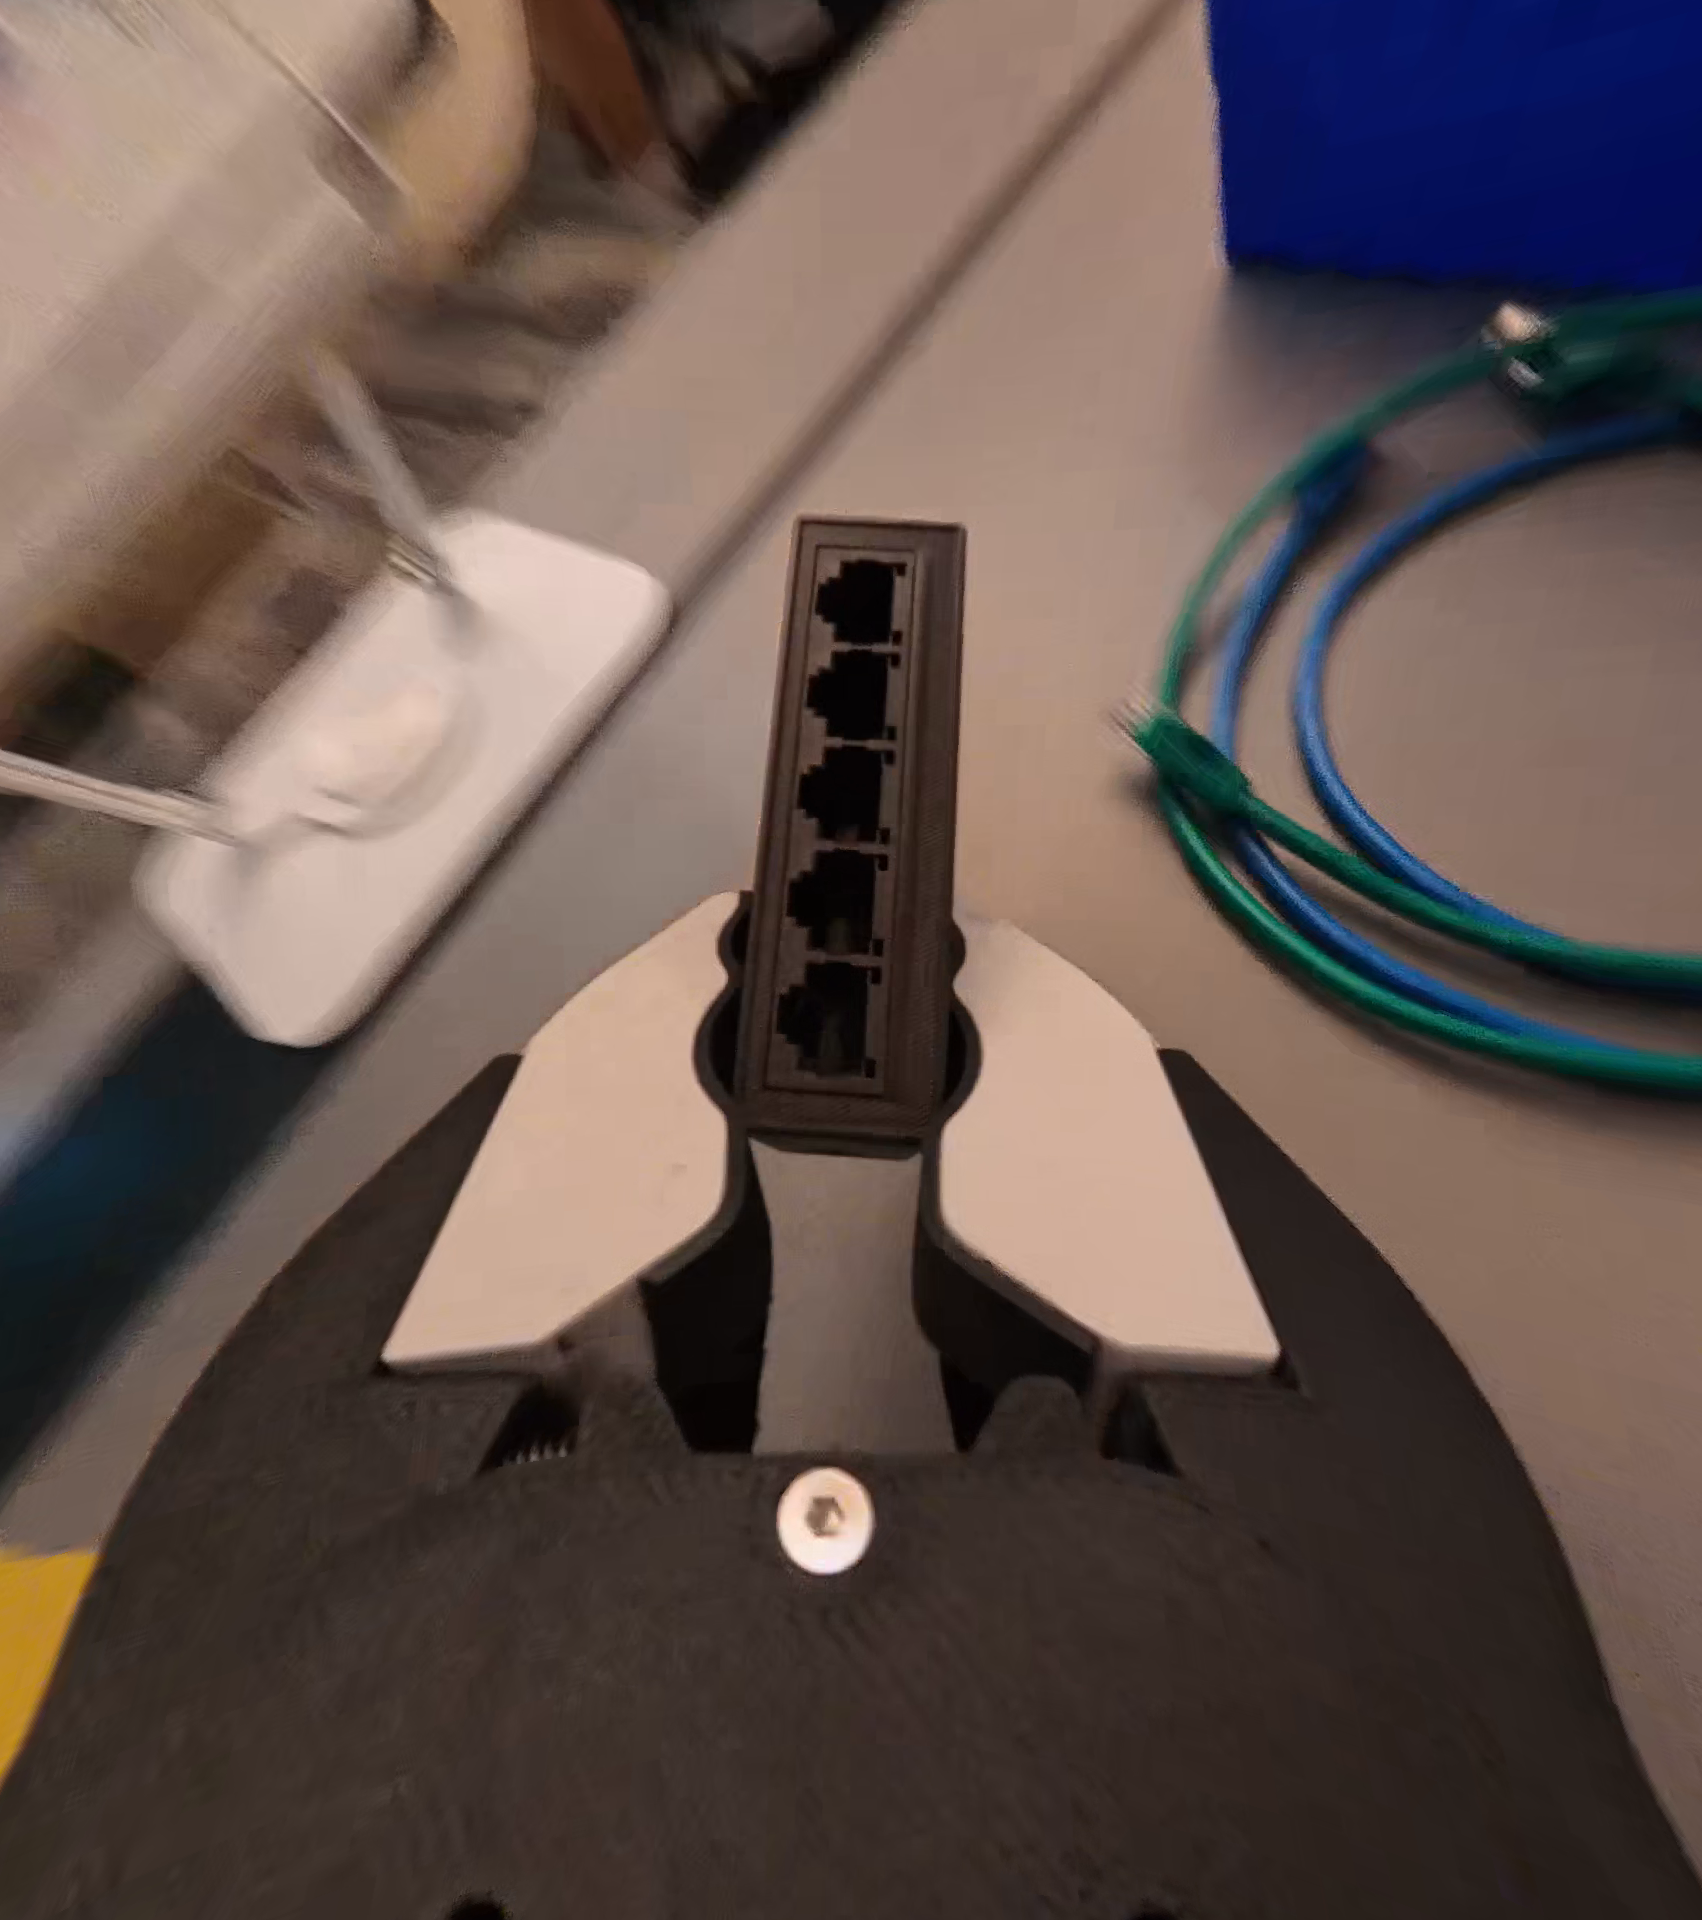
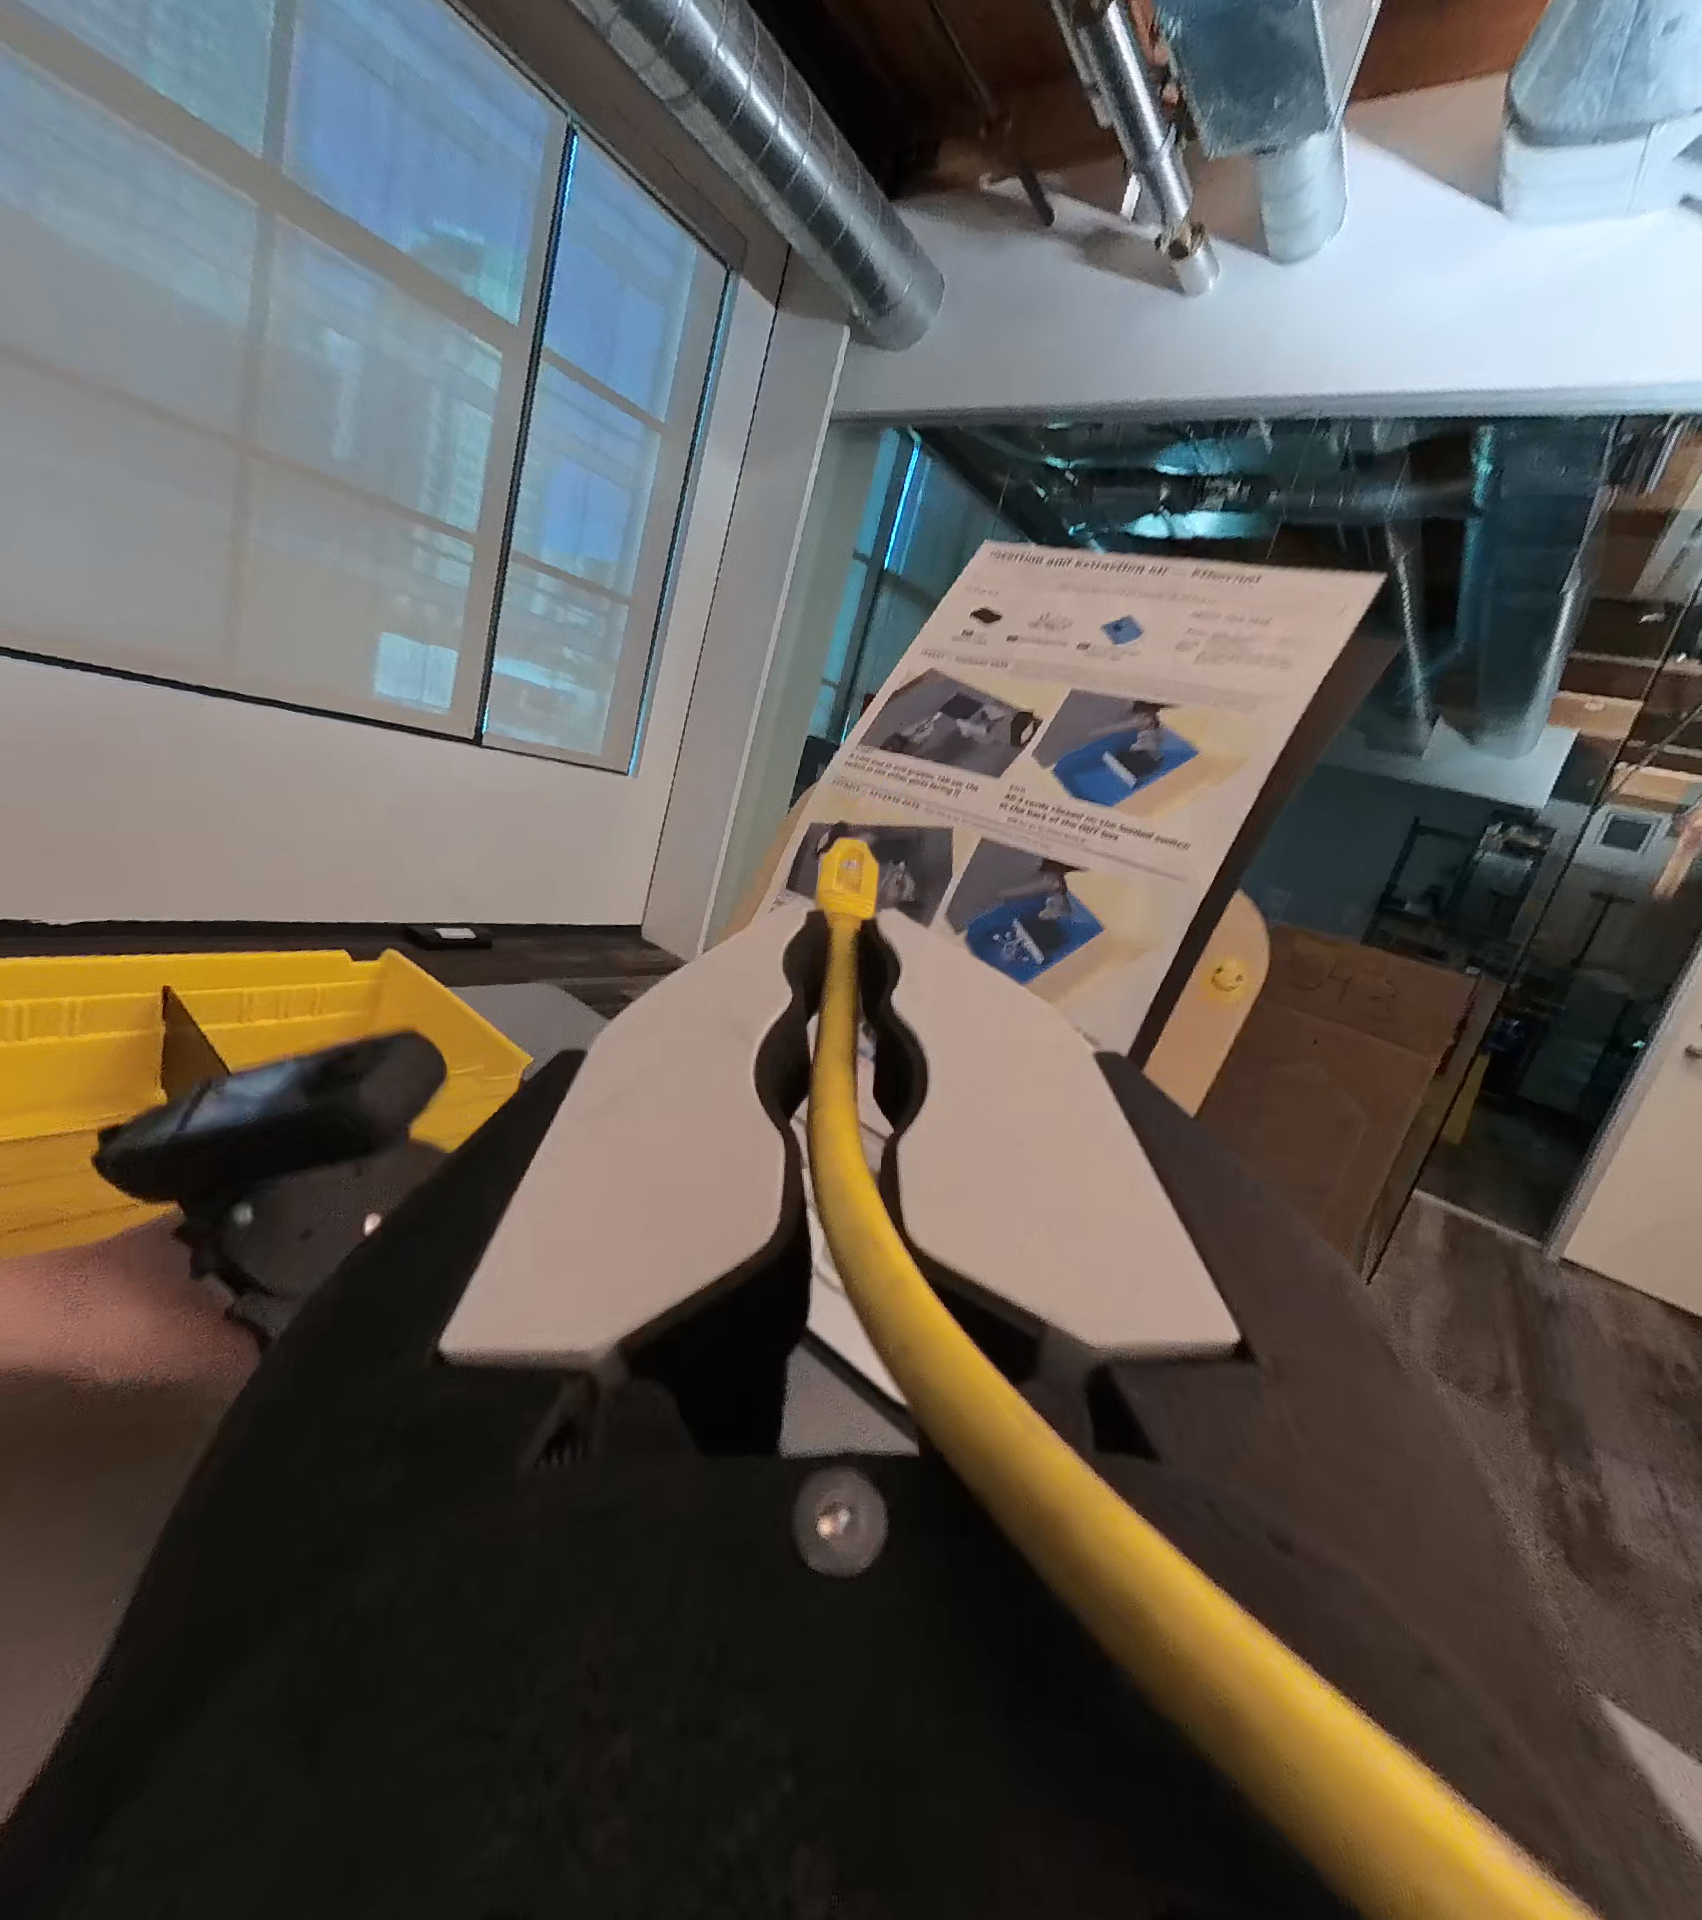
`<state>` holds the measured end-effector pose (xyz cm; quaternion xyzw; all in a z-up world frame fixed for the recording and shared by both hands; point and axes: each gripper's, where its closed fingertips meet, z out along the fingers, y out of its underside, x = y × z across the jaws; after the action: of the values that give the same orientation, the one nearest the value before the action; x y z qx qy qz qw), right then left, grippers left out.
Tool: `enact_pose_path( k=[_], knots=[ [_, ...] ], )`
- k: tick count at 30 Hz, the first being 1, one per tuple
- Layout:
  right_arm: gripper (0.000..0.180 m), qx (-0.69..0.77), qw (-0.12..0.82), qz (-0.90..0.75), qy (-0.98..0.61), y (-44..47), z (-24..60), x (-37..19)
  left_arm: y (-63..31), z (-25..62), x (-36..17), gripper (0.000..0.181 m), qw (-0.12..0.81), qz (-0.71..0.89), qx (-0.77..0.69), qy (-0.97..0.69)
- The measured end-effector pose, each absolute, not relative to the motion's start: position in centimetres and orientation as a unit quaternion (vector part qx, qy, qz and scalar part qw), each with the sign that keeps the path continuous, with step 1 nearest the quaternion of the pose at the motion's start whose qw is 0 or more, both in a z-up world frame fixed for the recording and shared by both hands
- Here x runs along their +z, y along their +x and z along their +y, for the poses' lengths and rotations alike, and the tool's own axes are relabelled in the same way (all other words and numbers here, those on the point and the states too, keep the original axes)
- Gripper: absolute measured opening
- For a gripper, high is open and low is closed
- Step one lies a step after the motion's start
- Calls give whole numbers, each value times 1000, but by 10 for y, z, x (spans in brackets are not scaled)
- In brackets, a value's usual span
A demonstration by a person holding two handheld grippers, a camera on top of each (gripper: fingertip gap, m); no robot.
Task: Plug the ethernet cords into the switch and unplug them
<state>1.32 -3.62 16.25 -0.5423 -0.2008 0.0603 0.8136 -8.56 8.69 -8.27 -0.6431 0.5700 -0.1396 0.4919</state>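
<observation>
Left wrist cam: the left gripper (image 1: 842, 1023) is clamped on a black five-port switch (image 1: 862, 821) standing on end over the grey tabletop (image 1: 1034, 416), all ports empty, with loose green cords (image 1: 1366, 894) and blue cords (image 1: 1398, 852) coiled off to its right, a blue bin (image 1: 1512, 135) behind them and a seam running diagonally up the table. Right wrist cam: the right gripper (image 2: 842, 997) pinches a yellow ethernet cord (image 2: 930, 1299) just behind its plug (image 2: 847, 868), held up in open air. A yellow plastic bin (image 2: 99, 1049) with a divider sits left, contents hidden, with the left gripper's handle held in a hand (image 2: 47, 1320) in front of it.
</observation>
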Motion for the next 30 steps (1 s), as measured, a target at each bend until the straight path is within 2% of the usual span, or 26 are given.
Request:
enact_pose_path(
  k=[3, 7, 12, 30],
  knots=[
    [7, 74, 800, -206, -559, 0, -23, 146, -101, 100, -9, 29, 617, 540, -17, -572],
    [7, 81, 789, -237, -561, -36, -12, 126, -123, 94, 45, 29, 690, 517, 115, -493],
    [7, 55, 775, -276, -566, -71, -7, 104, -129, 91, 54, 29, 695, 517, 209, -454],
    [7, 23, 751, -272, -601, -76, 7, 81, -120, 74, 62, 28, 702, 523, 275, -399]
  ],
)
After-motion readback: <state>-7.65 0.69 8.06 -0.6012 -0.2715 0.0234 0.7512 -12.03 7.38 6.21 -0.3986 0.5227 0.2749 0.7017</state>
